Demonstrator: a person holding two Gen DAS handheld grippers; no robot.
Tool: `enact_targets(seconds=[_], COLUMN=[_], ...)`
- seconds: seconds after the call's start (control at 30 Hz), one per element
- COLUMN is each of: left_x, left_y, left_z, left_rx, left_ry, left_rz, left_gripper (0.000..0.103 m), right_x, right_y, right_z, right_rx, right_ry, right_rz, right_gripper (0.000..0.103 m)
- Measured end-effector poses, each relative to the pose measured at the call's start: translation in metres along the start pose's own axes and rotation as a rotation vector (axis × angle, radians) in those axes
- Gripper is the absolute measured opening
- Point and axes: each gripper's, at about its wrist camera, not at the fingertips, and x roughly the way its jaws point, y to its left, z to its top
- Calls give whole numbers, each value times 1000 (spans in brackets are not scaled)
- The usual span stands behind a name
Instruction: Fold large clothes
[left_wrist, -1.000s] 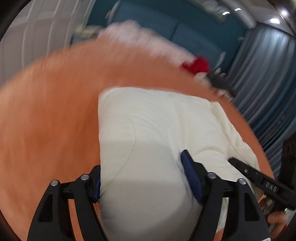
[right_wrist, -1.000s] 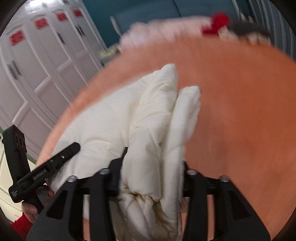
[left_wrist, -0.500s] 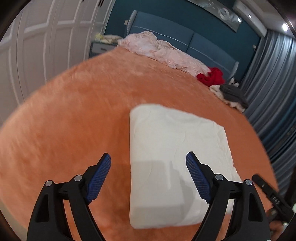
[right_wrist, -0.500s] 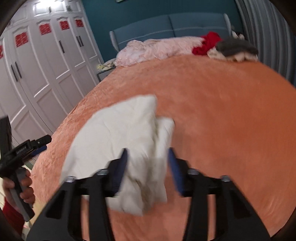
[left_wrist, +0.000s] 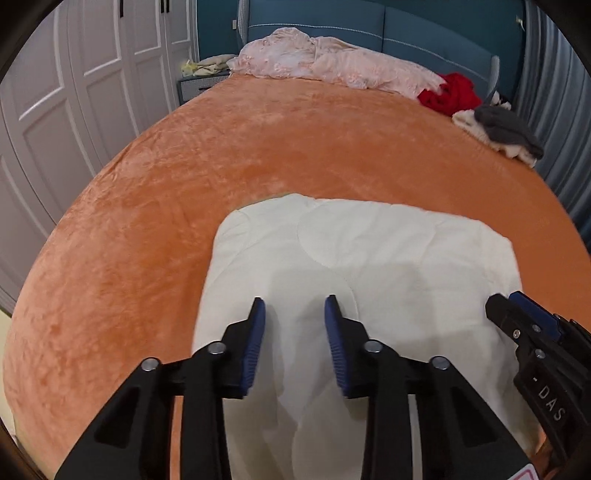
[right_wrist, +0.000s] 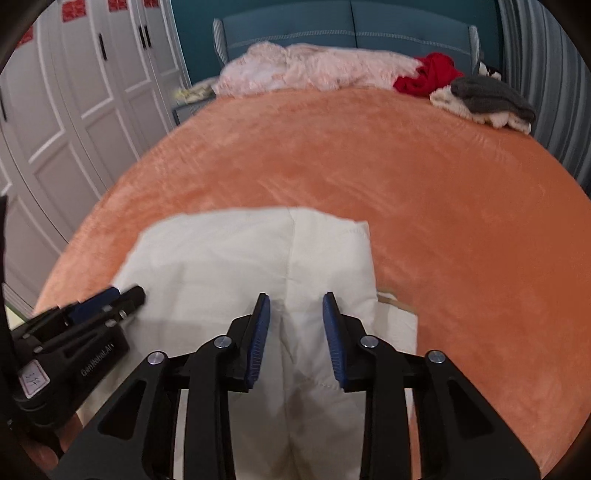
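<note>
Both tools hang over the near end of the bed, pointing down at the folded cream garment (left_wrist: 369, 258). Left tool (left_wrist: 294, 314): its jaws have just been closing and now stand narrowly apart, blue pads above the cloth with nothing pinched between them. Right tool (right_wrist: 296, 306): the same, jaws just closing, a small gap left, the garment lying beneath them and not gripped.

In the left view the right tool's body comes in at the right edge, and the letters "DAS" read on it. In the right view the left tool's body lies at the left edge, marked "GenRobot.AI", with a white sticker bearing handwritten digits I cannot read surely.

The garment rests flat on the orange bedspread (left_wrist: 221, 147), near the foot of the bed, folded into a rough rectangle. At the far end lie a pink quilt (left_wrist: 332, 59), a red garment (left_wrist: 450, 92) and a grey garment (left_wrist: 506, 125) on something cream. White wardrobe doors (right_wrist: 74, 92) on the left carry red labels, too small to read.
</note>
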Motion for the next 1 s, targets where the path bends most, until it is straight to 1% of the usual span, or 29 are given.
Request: enact_targets(seconds=[0.1,0.2,0.27,0.4,0.87,0.93,1.0], left_x=[13,24,32,41,51,49,42], left_y=[-6,-12,-15,-14,-21,-21,-19], left_z=[-3,-8,-11,-13,-20,-19,-20], left_rx=[9,24,30,15,31,33,28], left_ry=[-18,-41,-50,-57,-85,-84,-87], left_rz=[10,31,41,34,75,76,71], left_gripper=[27,25,25,25,25,25,28], right_x=[22,33,37,46,50,48,40], right_y=[-3,-7,-6,-7,-6,-6,-5], right_z=[-14,-22,-24,-29,-38,-37,-33], right_rx=[-3,4,-4,-8,-4,-3,-6], right_ry=[12,5,-3,-17,-66,-59,-37], right_rz=[-2,5,4,9,5,1,5], right_gripper=[27,27,27,27,26,27,28])
